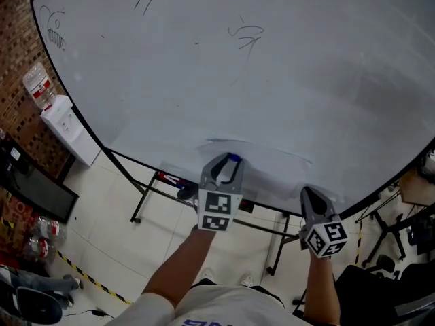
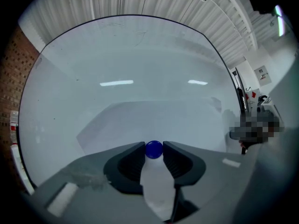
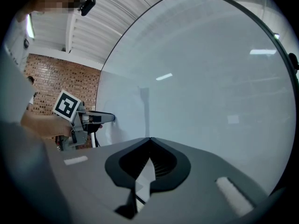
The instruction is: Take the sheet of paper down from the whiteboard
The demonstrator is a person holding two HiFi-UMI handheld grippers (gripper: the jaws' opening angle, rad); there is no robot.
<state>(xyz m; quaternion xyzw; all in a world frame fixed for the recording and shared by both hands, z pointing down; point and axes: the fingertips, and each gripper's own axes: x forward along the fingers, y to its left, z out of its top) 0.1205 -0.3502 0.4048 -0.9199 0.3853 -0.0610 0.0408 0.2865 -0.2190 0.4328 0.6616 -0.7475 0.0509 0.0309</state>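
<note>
The sheet of paper lies flat on the whiteboard, pale and barely distinct from it, low on the board. A round blue magnet sits on the sheet's lower part. My left gripper points straight at the board, and both pads touch the magnet's sides. To its right my right gripper is shut, its tips closed on the sheet's right edge. In the right gripper view the left gripper appears at the far left, against the board.
The board stands on a black frame with legs over a tiled floor. A water dispenser and a dark monitor stand at the left by a brick wall. Chairs are at the right. Marker scribbles cross the board's top.
</note>
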